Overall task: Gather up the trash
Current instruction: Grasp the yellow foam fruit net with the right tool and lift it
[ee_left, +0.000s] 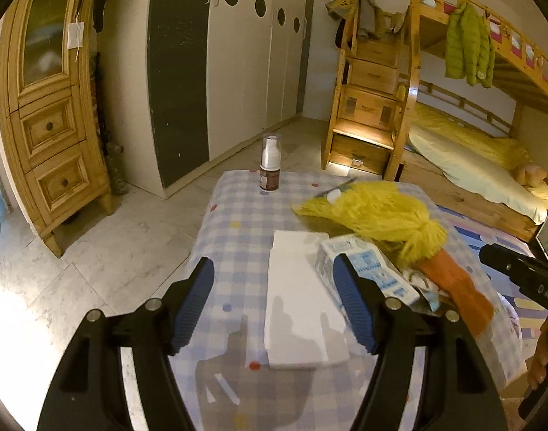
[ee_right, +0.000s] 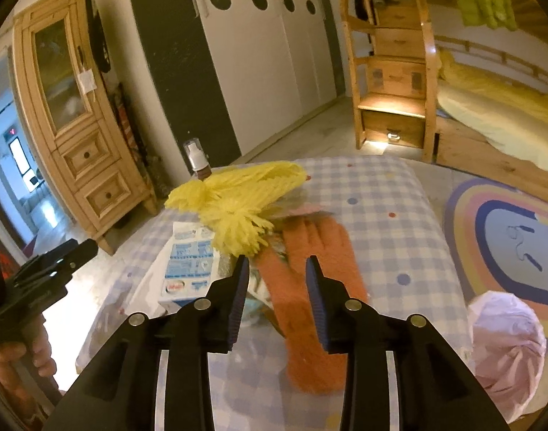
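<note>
On the checked tablecloth [ee_left: 238, 222] lie a white folded napkin [ee_left: 302, 305], a flattened blue-and-white carton [ee_left: 370, 269], a yellow yarn tassel [ee_left: 378, 212] and an orange fuzzy glove [ee_left: 460, 291]. My left gripper [ee_left: 274, 262] is open above the napkin, its right finger over the carton's edge. In the right wrist view my right gripper [ee_right: 277, 262] hangs open over the orange glove [ee_right: 309, 323], and its pads do not press on it. The carton [ee_right: 191, 262], the tassel [ee_right: 238, 201] and some crumpled wrappers [ee_right: 256, 287] lie just left of it.
A small pump bottle [ee_left: 270, 165] stands upright at the table's far edge. A crumpled pink bag [ee_right: 507, 344] sits low at the right, beside the table. A rainbow rug [ee_right: 507, 230], wooden cabinet [ee_left: 47, 125], white wardrobe [ee_left: 245, 54] and bunk bed [ee_left: 471, 151] surround the table.
</note>
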`<control>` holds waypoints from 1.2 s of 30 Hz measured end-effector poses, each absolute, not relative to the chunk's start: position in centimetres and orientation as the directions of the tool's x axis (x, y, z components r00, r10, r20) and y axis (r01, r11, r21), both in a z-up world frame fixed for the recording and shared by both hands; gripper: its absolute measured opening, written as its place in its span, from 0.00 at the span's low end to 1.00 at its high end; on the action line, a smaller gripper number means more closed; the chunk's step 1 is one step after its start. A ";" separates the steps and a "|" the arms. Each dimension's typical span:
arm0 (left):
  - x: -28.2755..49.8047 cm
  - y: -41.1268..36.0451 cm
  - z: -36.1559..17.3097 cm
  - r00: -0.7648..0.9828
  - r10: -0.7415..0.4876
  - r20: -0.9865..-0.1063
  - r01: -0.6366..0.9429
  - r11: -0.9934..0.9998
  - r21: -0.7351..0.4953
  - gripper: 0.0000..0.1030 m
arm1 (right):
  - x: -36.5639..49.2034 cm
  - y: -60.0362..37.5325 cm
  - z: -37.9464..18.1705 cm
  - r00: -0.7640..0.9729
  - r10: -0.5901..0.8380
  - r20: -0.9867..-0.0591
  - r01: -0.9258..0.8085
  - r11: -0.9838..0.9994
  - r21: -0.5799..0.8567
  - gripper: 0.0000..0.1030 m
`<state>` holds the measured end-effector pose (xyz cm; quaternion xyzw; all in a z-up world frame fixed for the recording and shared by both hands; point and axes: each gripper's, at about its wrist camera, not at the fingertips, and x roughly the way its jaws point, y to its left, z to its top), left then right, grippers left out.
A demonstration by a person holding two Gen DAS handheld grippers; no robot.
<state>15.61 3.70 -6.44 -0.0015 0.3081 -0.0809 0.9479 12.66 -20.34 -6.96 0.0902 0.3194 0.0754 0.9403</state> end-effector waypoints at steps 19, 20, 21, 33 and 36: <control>22.1 3.4 -6.3 0.797 -0.092 -0.597 0.103 0.995 -0.016 0.66 | 22.4 -15.7 -8.5 0.693 0.202 -0.692 -0.091 0.977 0.194 0.58; 22.1 3.6 -6.4 0.795 -0.098 -0.599 0.102 0.994 -0.027 0.67 | 22.5 -15.6 -8.8 0.681 0.209 -0.702 -0.093 0.975 0.200 0.49; 22.0 3.8 -6.4 0.793 -0.103 -0.600 0.103 0.994 -0.035 0.67 | 22.4 -15.4 -9.0 0.671 0.212 -0.710 -0.096 0.975 0.200 0.42; 19.6 3.9 -6.4 0.793 -0.121 -0.597 0.110 0.992 -0.054 0.68 | 16.2 -17.5 -4.4 0.872 0.249 -0.422 -0.155 0.957 0.244 0.17; 18.9 2.7 -6.4 0.796 -0.131 -0.591 0.135 0.990 -0.037 0.70 | 14.6 -19.8 -3.6 0.911 0.202 -0.360 -0.108 0.958 0.265 0.17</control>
